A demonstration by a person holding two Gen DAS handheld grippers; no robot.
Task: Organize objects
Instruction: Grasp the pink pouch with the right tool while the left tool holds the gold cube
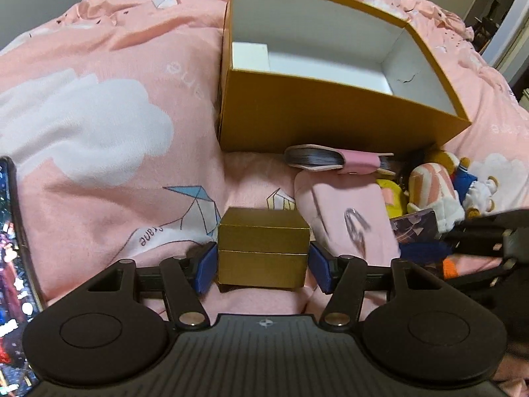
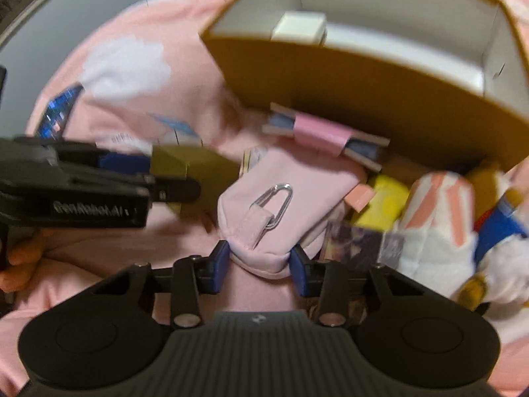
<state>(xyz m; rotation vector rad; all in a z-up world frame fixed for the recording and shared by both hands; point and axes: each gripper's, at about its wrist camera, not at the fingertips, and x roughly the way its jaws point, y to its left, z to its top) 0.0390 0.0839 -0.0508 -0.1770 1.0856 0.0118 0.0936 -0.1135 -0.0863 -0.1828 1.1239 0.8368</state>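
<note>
Two tongs grip: left tongs [image 1: 263, 263] pinch a boxy gold carton [image 1: 263, 248], right tongs [image 2: 259, 266] squeeze a soft pink pouch [image 2: 281, 211].

Lay scattered on a pink bed cover before a large open gold box [image 1: 330, 119] — white inside, one small white box [image 2: 299, 26] in its far corner. Small closed gold box [image 1: 263, 248] upright, nearest. Beside it a soft pink pouch [image 2: 281, 208] with a metal clip; then a pink-strapped notebook [image 1: 330, 160], plush toys [image 2: 436, 225] — heaped together.
</note>
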